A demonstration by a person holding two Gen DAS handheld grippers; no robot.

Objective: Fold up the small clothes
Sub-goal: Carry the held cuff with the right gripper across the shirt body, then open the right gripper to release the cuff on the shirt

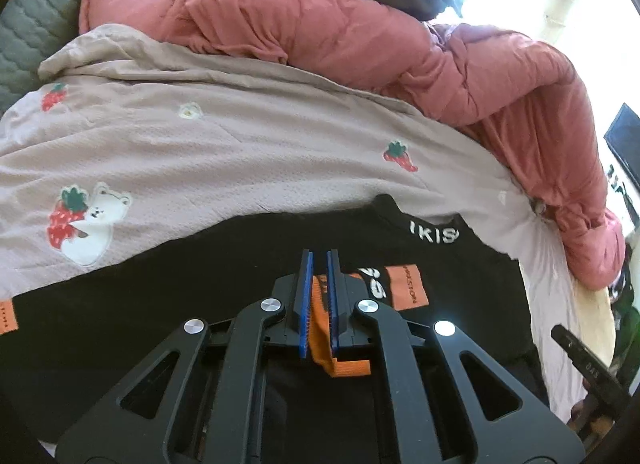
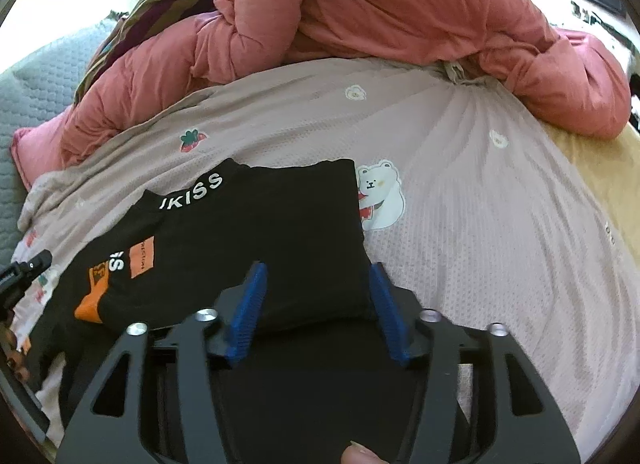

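While the black shirt (image 2: 248, 232) lay on the bedspread (image 2: 480, 224), both grippers worked it.
Left gripper (image 1: 319, 260) pinched its orange patch (image 1: 324, 328); right gripper (image 2: 316, 276) stood apart, seemingly straddling a fold.

Left gripper (image 1: 319, 264): jaws seen clamped together, blue pads nipping a fold of fabric, pitched downward. Right gripper (image 2: 318, 276): jaws held apart, pads pressing on nothing, likewise pitched downward. A fingertip (image 2: 360, 454) is glimpsed at its rear edge.
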